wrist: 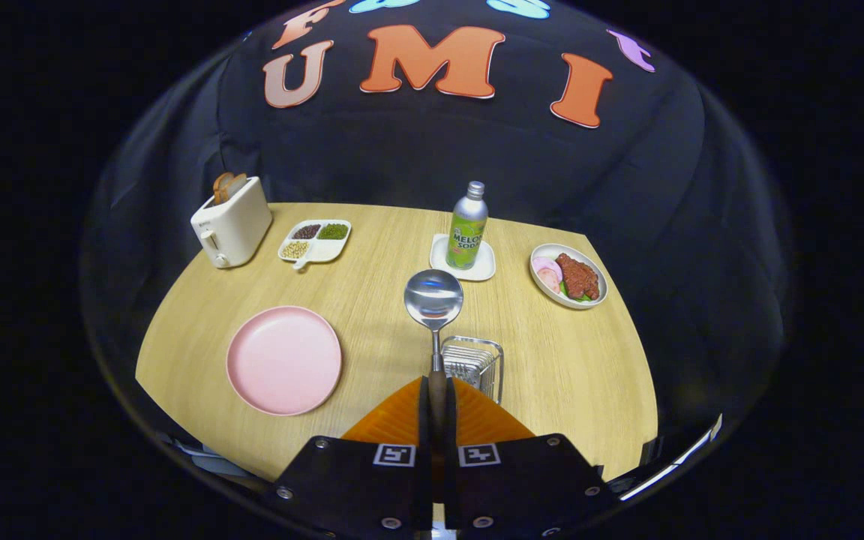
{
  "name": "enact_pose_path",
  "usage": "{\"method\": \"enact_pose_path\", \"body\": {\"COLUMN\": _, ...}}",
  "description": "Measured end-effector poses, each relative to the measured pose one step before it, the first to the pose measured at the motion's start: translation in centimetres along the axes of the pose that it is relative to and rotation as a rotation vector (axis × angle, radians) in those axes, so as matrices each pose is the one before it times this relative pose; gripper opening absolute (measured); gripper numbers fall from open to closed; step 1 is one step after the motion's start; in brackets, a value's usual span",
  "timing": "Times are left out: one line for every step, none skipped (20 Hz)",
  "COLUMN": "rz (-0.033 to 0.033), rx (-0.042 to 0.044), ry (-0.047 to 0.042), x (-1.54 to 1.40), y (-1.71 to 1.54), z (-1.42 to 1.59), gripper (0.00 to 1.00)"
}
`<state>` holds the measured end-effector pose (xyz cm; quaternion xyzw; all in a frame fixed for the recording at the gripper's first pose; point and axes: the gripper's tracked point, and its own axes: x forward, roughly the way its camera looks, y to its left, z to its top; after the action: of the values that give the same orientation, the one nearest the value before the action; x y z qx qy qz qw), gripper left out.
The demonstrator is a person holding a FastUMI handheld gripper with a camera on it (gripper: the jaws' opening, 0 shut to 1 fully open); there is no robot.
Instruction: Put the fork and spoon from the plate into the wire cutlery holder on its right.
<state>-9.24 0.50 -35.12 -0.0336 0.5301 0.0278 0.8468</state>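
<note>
Pale wood forms the table (372, 300), where one pink plate (284, 360) sits bare, with one wire cutlery holder (473, 365) to its right, just ahead of the fingers. Beyond them stand one toaster (231, 222), a divided snack tray (315, 241), a soda bottle (467, 226) on a white coaster (463, 259), and a dish of meat (568, 275). The gripper (437, 390) is clamped on the one spoon (433, 300), handle between both fingers, long axis pointing straight ahead, bowl forward, apparently raised above the holder's left edge. The holder's contents are hard to make out.
</note>
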Motion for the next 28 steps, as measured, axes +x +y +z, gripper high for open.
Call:
{"method": "enact_pose_path", "body": {"rz": 0.00085, "rx": 0.00288, "ry": 0.03187, "x": 0.226, "y": -0.162, "z": -0.562, "gripper": 0.06}}
{"method": "enact_pose_path", "body": {"rz": 0.00469, "rx": -0.00170, "ry": 0.02677, "x": 0.225, "y": -0.166, "z": -0.526, "gripper": 0.07}}
{"method": "enact_pose_path", "body": {"rz": -0.00530, "rx": -0.00745, "ry": 0.01680, "x": 0.263, "y": -0.406, "z": -0.314, "gripper": 0.07}}
{"method": "enact_pose_path", "body": {"rz": -0.01247, "rx": -0.01235, "ry": 0.02041, "x": 0.381, "y": -0.564, "z": -0.406, "gripper": 0.07}}
{"method": "enact_pose_path", "body": {"rz": -0.02037, "rx": -0.00436, "ry": 0.01228, "x": 0.338, "y": -0.564, "z": -0.303, "gripper": 0.06}}
{"method": "enact_pose_path", "body": {"rz": -0.01215, "rx": 0.00206, "ry": 0.01515, "x": 0.269, "y": -0.307, "z": -0.212, "gripper": 0.07}}
{"method": "enact_pose_path", "body": {"rz": 0.00449, "rx": 0.00438, "ry": 0.02273, "x": 0.280, "y": -0.070, "z": -0.431, "gripper": 0.06}}
{"method": "enact_pose_path", "body": {"rz": 0.00294, "rx": 0.00466, "ry": 0.01774, "x": 0.268, "y": 0.089, "z": -0.407, "gripper": 0.07}}
{"method": "enact_pose_path", "body": {"rz": -0.00441, "rx": 0.00065, "ry": 0.02138, "x": 0.475, "y": -0.091, "z": -0.309, "gripper": 0.07}}
{"method": "enact_pose_path", "body": {"rz": -0.00823, "rx": -0.00084, "ry": 0.01276, "x": 0.357, "y": -0.226, "z": -0.244, "gripper": 0.07}}
{"method": "enact_pose_path", "body": {"rz": -0.00470, "rx": -0.00110, "ry": 0.01006, "x": 0.258, "y": -0.251, "z": -0.127, "gripper": 0.07}}
{"method": "enact_pose_path", "body": {"rz": 0.00256, "rx": 0.00001, "ry": 0.00387, "x": 0.175, "y": 0.076, "z": -0.013, "gripper": 0.07}}
{"method": "enact_pose_path", "body": {"rz": 0.00357, "rx": -0.00253, "ry": 0.00313, "x": 0.058, "y": 0.115, "z": 0.060, "gripper": 0.07}}
{"method": "enact_pose_path", "body": {"rz": 0.00391, "rx": -0.00364, "ry": 0.00358, "x": 0.090, "y": 0.090, "z": -0.007, "gripper": 0.07}}
{"method": "enact_pose_path", "body": {"rz": 0.00091, "rx": -0.00140, "ry": 0.00191, "x": 0.210, "y": 0.105, "z": 0.066, "gripper": 0.08}}
{"method": "enact_pose_path", "body": {"rz": -0.00373, "rx": -0.00227, "ry": 0.00035, "x": 0.133, "y": -0.217, "z": -0.029, "gripper": 0.08}}
{"method": "enact_pose_path", "body": {"rz": -0.00074, "rx": -0.00083, "ry": 0.00093, "x": 0.326, "y": 0.059, "z": 0.132, "gripper": 0.08}}
{"method": "enact_pose_path", "body": {"rz": 0.00235, "rx": 0.00006, "ry": 0.00334, "x": 0.251, "y": 0.028, "z": 0.028, "gripper": 0.08}}
{"method": "enact_pose_path", "body": {"rz": 0.00542, "rx": 0.00153, "ry": 0.00309, "x": 0.182, "y": 0.137, "z": 0.043, "gripper": 0.08}}
{"method": "enact_pose_path", "body": {"rz": 0.00288, "rx": 0.00259, "ry": 0.00068, "x": 0.134, "y": 0.077, "z": -0.009, "gripper": 0.08}}
{"method": "enact_pose_path", "body": {"rz": 0.00241, "rx": 0.00129, "ry": 0.00011, "x": 0.139, "y": 0.044, "z": 0.045, "gripper": 0.08}}
{"method": "enact_pose_path", "body": {"rz": 0.00475, "rx": 0.00122, "ry": -0.00039, "x": 0.264, "y": 0.038, "z": 0.091, "gripper": 0.08}}
{"method": "enact_pose_path", "body": {"rz": 0.00662, "rx": 0.00157, "ry": -0.00491, "x": 0.068, "y": 0.034, "z": 0.160, "gripper": 0.08}}
{"method": "enact_pose_path", "body": {"rz": 0.00831, "rx": 0.00435, "ry": -0.01175, "x": -0.058, "y": 0.068, "z": 0.371, "gripper": 0.09}}
{"method": "enact_pose_path", "body": {"rz": 0.00453, "rx": 0.00705, "ry": -0.02306, "x": 0.028, "y": 0.040, "z": 0.562, "gripper": 0.09}}
{"method": "enact_pose_path", "body": {"rz": -0.00045, "rx": 0.00669, "ry": -0.03187, "x": -0.153, "y": -0.086, "z": 0.874, "gripper": 0.10}}
{"method": "enact_pose_path", "body": {"rz": -0.00354, "rx": 0.01194, "ry": -0.03991, "x": -0.152, "y": -0.161, "z": 1.028, "gripper": 0.10}}
{"method": "enact_pose_path", "body": {"rz": 0.01145, "rx": 0.01684, "ry": -0.04408, "x": -0.479, "y": 0.108, "z": 1.221, "gripper": 0.11}}
